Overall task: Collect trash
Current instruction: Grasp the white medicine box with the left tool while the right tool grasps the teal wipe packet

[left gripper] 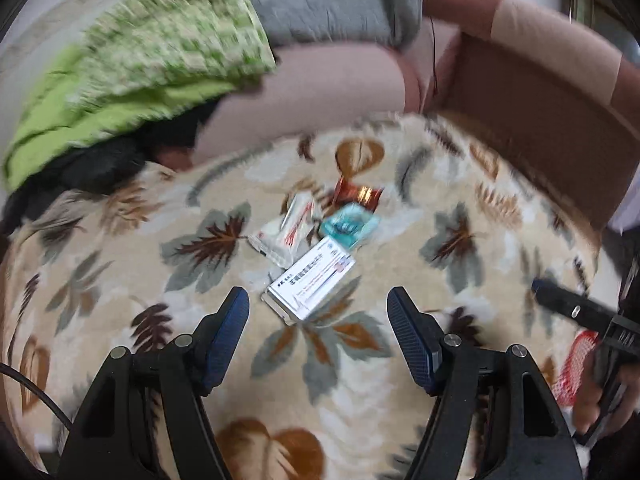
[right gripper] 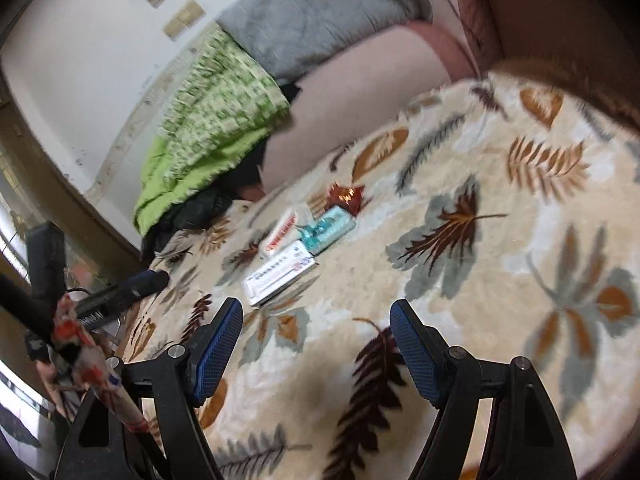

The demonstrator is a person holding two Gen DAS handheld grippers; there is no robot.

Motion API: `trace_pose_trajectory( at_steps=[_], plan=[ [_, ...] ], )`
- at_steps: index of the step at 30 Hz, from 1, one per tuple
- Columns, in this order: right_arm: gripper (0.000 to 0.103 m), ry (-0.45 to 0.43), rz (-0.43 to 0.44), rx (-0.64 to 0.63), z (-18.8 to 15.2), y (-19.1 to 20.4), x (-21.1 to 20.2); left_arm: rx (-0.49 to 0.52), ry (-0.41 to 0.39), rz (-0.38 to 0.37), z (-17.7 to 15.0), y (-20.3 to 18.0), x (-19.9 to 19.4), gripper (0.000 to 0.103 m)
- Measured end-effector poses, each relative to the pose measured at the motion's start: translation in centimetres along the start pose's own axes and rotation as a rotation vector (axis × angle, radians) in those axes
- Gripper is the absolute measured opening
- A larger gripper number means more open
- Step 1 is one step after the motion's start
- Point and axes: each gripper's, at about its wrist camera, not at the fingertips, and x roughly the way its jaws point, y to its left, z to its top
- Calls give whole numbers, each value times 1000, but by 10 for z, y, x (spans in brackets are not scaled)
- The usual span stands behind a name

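Trash lies in a small cluster out on the cream leaf-patterned plush cover (left gripper: 120, 240) of the sofa seat, well in from its edges. From left to right: a white crinkled wrapper with red print (left gripper: 282, 232), a flat white rectangular carton with printed text (left gripper: 310, 280), a teal see-through plastic packet (left gripper: 350, 224), and behind that a shiny red-orange foil wrapper (left gripper: 356, 194). The carton's long axis runs diagonally, its near end pointing toward the left gripper (left gripper: 318, 308) and its far end toward the packet. No container for the trash is in view.

The left gripper hangs just short of the carton's near corner, blue-padded fingers (left gripper: 230, 320) spread wide, holding nothing. The right gripper (right gripper: 316, 320) is equally wide open and empty, with the carton (right gripper: 280, 272) a little ahead and to its left.

Along the back edge lie a green patterned blanket (left gripper: 160, 40) and a grey fleece cushion (left gripper: 320, 0) against the pink backrest.
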Motion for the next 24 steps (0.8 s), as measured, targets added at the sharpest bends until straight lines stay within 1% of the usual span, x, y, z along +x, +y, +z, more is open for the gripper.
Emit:
trace_pose_trajectory(
  at_steps=[2,4,7,9,11,12,13,15,16,18,19,21,22,24],
  plan=[
    [80,28,14,40,11,-12,29,48,38,-5,4,4,35,71],
    [80,48,33,68,20,-20,49,82,74,40,6,3,67,71],
    [80,89,72,108,37,-30,89,150,104,62,10,0,103,71],
    [80,108,100,131,48,-33,110,180,115,53,13,0,120,71],
    [80,155,123,160,59,-38,138,205,160,22,14,-2,140,71],
    [80,177,125,177,65,-41,152,217,191,5,12,-2,149,71],
    [79,188,112,185,69,-43,163,228,203,-2,11,-3,154,71],
    [78,217,97,186,75,-43,180,273,206,5,3,-8,160,71],
    [76,235,100,198,78,-43,191,286,215,10,0,-10,163,71],
    [70,274,103,230,80,-46,210,291,250,52,-6,-11,175,71],
    [62,286,87,263,78,-48,222,270,252,50,-5,-10,177,71],
    [58,260,68,259,78,-44,229,228,242,48,-3,-7,176,68],
    [53,244,48,237,80,-39,231,204,236,50,-2,-6,174,66],
    [33,246,16,215,80,-31,238,168,236,45,-4,-3,172,63]
  ],
)
